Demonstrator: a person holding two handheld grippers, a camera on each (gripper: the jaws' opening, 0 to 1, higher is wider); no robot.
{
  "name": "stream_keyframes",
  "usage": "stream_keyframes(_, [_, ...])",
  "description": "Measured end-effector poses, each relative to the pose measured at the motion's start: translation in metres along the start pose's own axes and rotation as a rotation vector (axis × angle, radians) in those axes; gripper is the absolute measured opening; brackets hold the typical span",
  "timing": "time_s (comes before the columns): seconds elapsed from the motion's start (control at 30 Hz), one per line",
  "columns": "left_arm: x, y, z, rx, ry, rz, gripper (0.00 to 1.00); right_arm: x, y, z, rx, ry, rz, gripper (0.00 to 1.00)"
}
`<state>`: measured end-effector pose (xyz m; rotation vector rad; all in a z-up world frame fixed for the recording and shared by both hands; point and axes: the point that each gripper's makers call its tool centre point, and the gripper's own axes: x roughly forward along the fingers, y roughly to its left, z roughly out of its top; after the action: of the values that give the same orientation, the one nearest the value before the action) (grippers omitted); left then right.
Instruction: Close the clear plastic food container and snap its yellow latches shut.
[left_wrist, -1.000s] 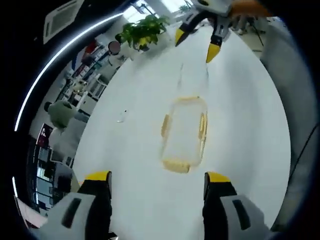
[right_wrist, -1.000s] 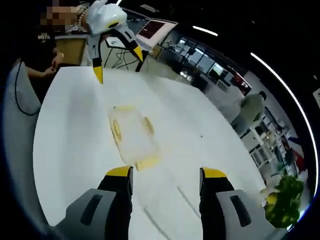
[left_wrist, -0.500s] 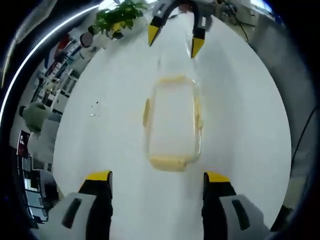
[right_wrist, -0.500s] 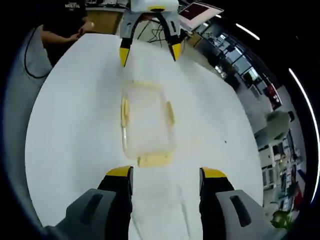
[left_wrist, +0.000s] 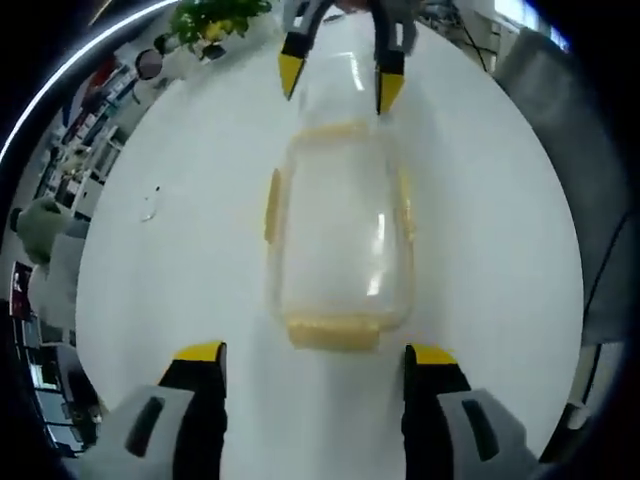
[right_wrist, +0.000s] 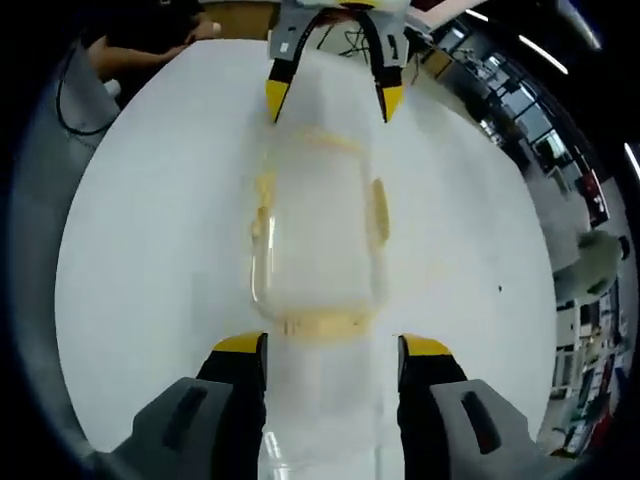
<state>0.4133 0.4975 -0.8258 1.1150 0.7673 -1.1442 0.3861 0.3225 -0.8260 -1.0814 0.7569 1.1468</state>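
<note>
**Grippers lining up on both ends of container, latches not yet pressed**

Left gripper (left_wrist: 312, 352), left gripper view: jaws standing apart, holding nothing, yellow tips framing the near end of the clear plastic food container (left_wrist: 340, 235). Container is lying flat on the white table (left_wrist: 180, 260), long axis running away from the camera. Four yellow latches are showing: near end latch (left_wrist: 333, 332) just ahead of the jaws, far end latch (left_wrist: 335, 131), one side latch (left_wrist: 272, 203), the other side latch (left_wrist: 405, 205) faint. Right gripper (left_wrist: 335, 82) is coming in from the top, jaws apart, tips sitting at the far end. A potted plant (left_wrist: 212, 17) is sitting at the far table edge; a small pale scrap (left_wrist: 150, 207) is lying off to the side, too small to identify.

Right gripper view: own gripper (right_wrist: 330, 345) is also spread and empty, tips flanking the nearest end latch (right_wrist: 323, 323). Side latches (right_wrist: 379, 209) and (right_wrist: 264, 190) are visible; the far end one is blurred. Left gripper (right_wrist: 330, 98) is facing in from the top, jaws apart. A person's hand (right_wrist: 205, 30) is resting at the table edge.

Step, as judged: approach finishing, lid appearing to be already on though hard to confirm through clear plastic. Next move calls for each gripper pressing its end latch down until it snaps, then the two side latches.

Count: one container, four latches, two grippers.
</note>
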Motion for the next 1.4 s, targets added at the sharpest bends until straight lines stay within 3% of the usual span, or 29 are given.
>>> stream_keyframes(0.1, [0.006,0.0,0.001,-0.029,-0.015,-0.038,0.69,0.008,-0.002,-0.001,0.016,0.002,0.034,0.49])
stream_keyframes(0.33, [0.017,-0.004,0.001,-0.011,-0.006,-0.108,0.67,0.02,-0.008,-0.006,0.022,0.026,0.089,0.48])
stream_keyframes(0.6, [0.021,-0.004,0.002,-0.039,-0.023,-0.174,0.62,0.023,-0.002,-0.002,0.045,0.011,0.148,0.47])
stream_keyframes(0.83, [0.023,-0.01,-0.002,-0.08,0.002,-0.245,0.56,0.026,0.002,-0.004,0.095,0.013,0.211,0.43])
stream_keyframes(1.1, [0.024,-0.013,0.0,-0.058,0.022,-0.252,0.56,0.026,0.004,-0.006,0.128,0.012,0.248,0.42])
stream_keyframes(1.4, [0.023,-0.014,0.002,-0.051,0.034,-0.254,0.55,0.025,0.007,-0.004,0.101,0.031,0.255,0.42])
